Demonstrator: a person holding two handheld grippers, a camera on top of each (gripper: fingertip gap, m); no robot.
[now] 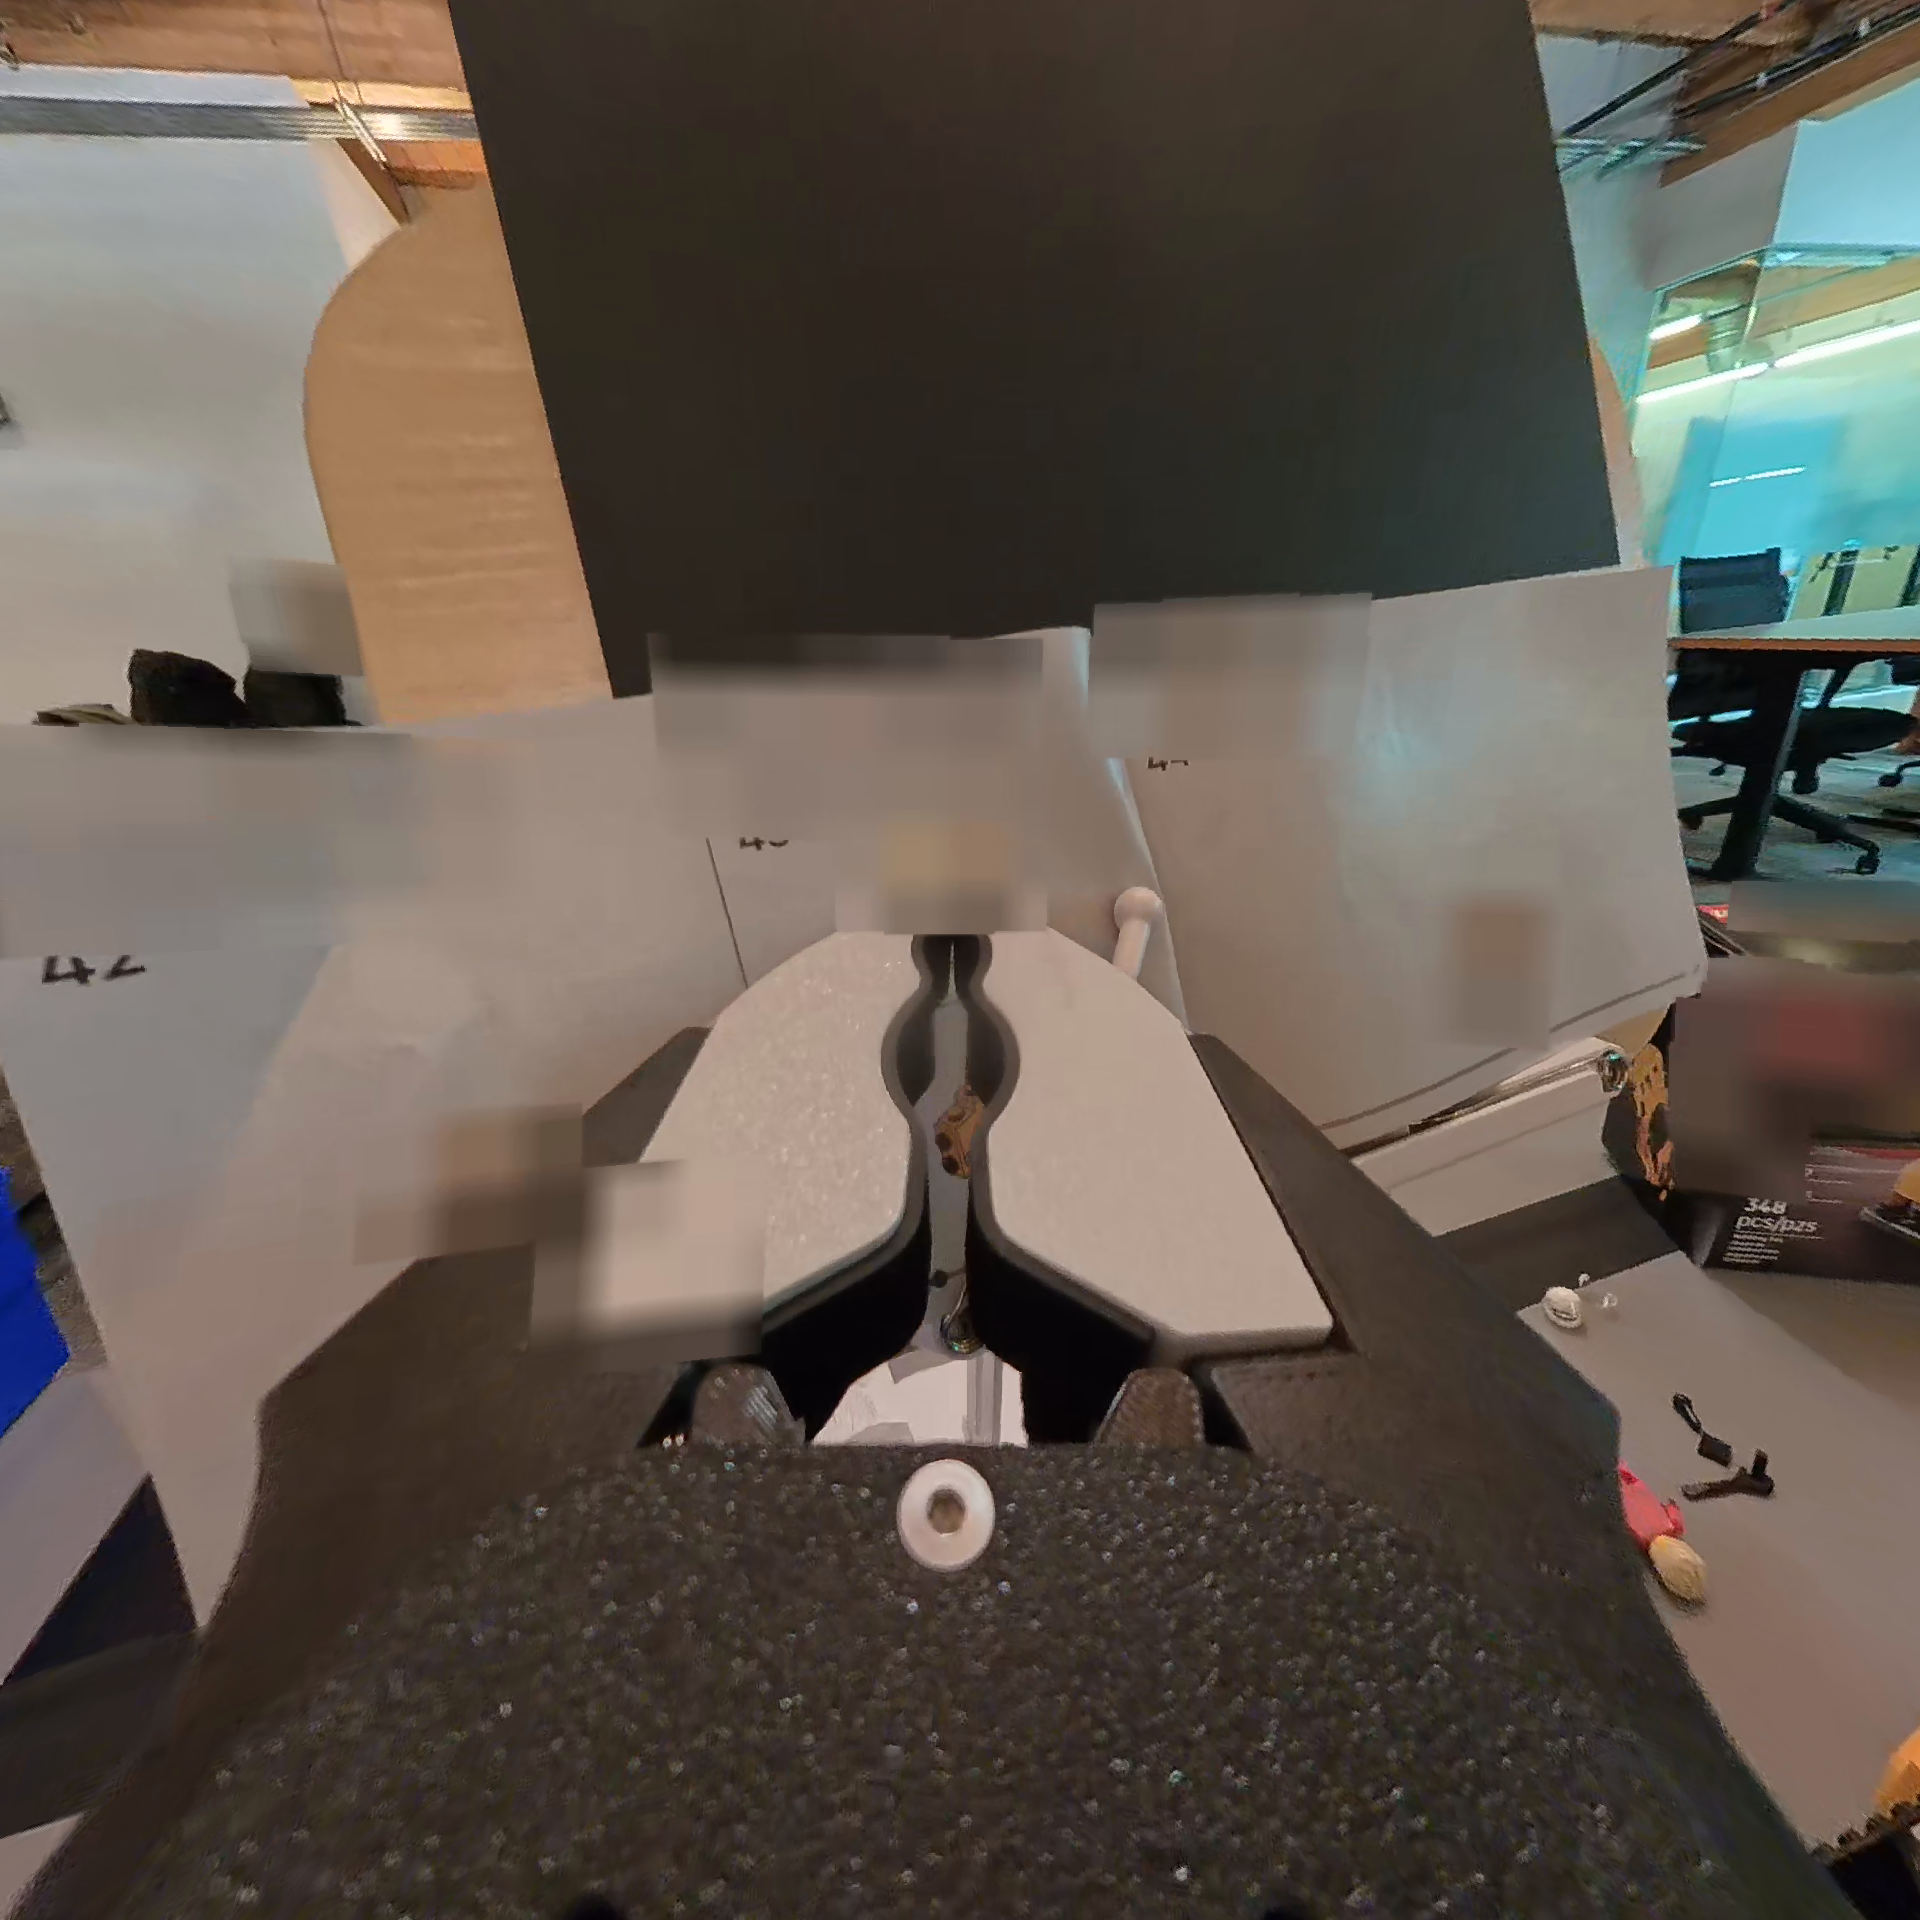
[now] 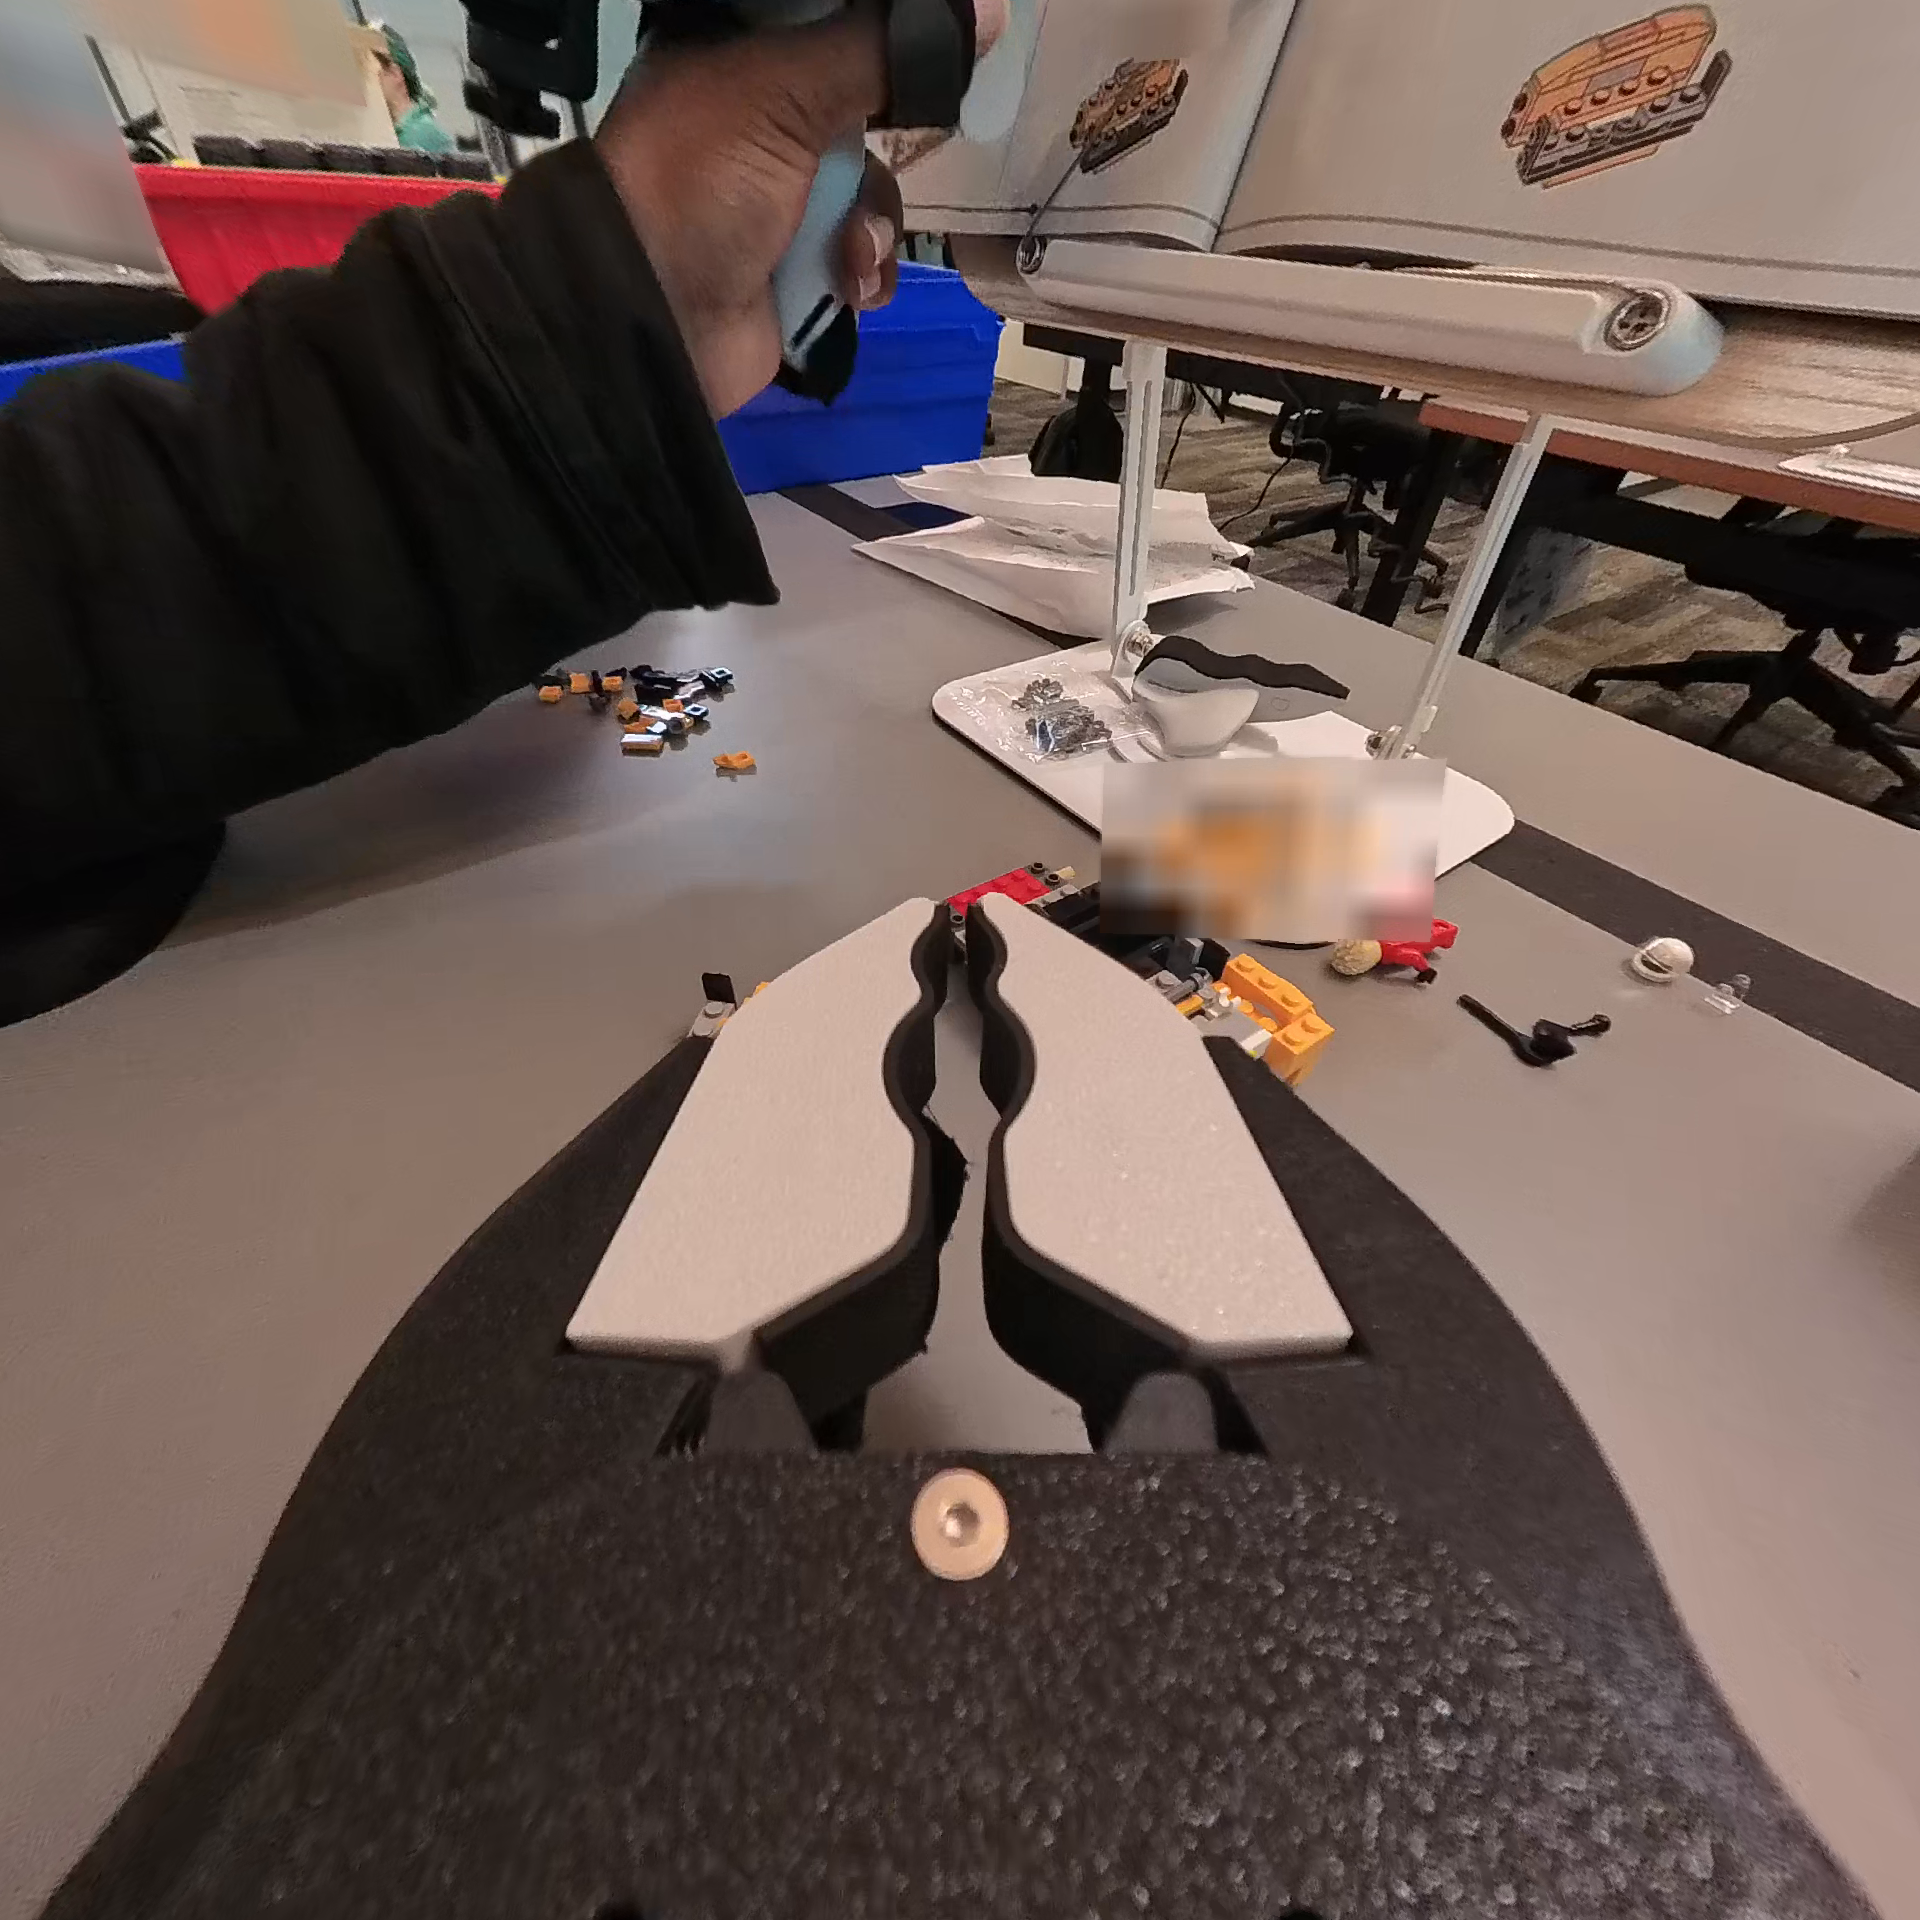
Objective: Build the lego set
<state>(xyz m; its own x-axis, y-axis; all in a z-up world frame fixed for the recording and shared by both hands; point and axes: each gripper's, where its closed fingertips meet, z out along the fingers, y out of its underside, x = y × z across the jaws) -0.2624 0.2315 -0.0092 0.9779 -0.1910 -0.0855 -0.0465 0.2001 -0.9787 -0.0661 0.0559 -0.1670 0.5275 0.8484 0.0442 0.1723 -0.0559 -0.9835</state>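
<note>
My left gripper is raised off the table and points at the open instruction booklet on its stand. It is shut on a small brown lego piece held partway down the fingers. My right gripper is low over the grey table, fingers nearly together, with its tips at the near edge of the partly built model. The model's red plate and orange bricks show. I cannot tell whether the tips pinch the model.
A person's black-sleeved arm reaches across the upper left. Loose orange and black pieces lie on the table behind it. The stand's white base holds a bag of small parts. Minifigure parts, a white helmet and a black tool lie to the right. Blue bins stand at the back, and the set's box stands to the right. Tip to tip, the grippers are about 30 cm apart. The right tips stand about 25 cm off the white helmet. It is also in sight in the left wrist view.
</note>
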